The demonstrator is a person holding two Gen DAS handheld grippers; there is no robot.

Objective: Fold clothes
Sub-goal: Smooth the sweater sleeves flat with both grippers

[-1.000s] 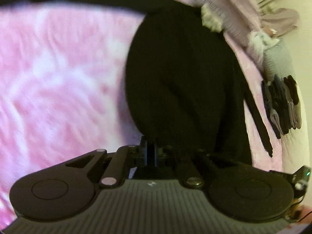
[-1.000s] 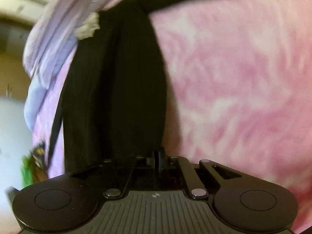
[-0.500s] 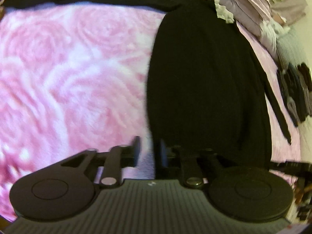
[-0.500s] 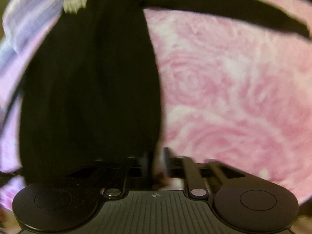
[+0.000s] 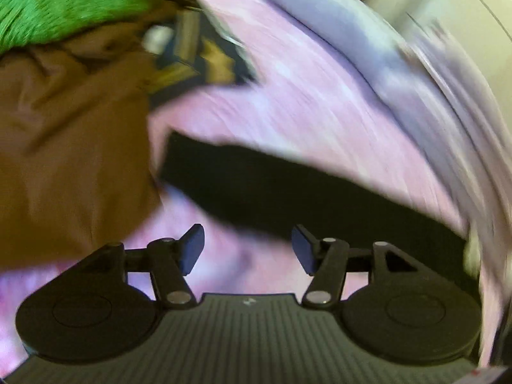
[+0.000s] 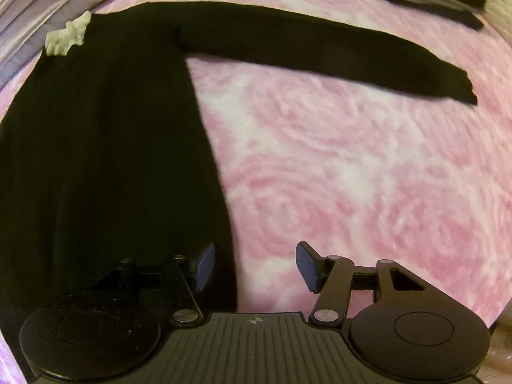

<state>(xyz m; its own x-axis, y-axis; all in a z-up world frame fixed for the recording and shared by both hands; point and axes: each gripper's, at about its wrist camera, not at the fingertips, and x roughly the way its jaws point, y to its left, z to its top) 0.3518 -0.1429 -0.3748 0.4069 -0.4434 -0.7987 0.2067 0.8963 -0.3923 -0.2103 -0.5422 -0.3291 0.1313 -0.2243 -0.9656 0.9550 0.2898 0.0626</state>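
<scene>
A: Pink rose-print bedspread (image 6: 352,166), black long-sleeved top (image 6: 105,134) flat on it, one sleeve (image 6: 320,51) stretched out.
B: Grippers?
A: Right gripper (image 6: 252,267) and left gripper (image 5: 244,249) both spread wide, empty. Judging by layout: sleeve fold next, grab cuffs.

Black garment (image 6: 105,134): matt cloth, fine vertical rib, with a pale frilled trim (image 6: 65,36) at the neck. Bed cover (image 6: 352,176): soft plush cloth, pink rose pattern. Right tool (image 6: 254,267): matt black plastic, ridged housing, bright metal pivot pins, blue pads (image 6: 307,267).
</scene>
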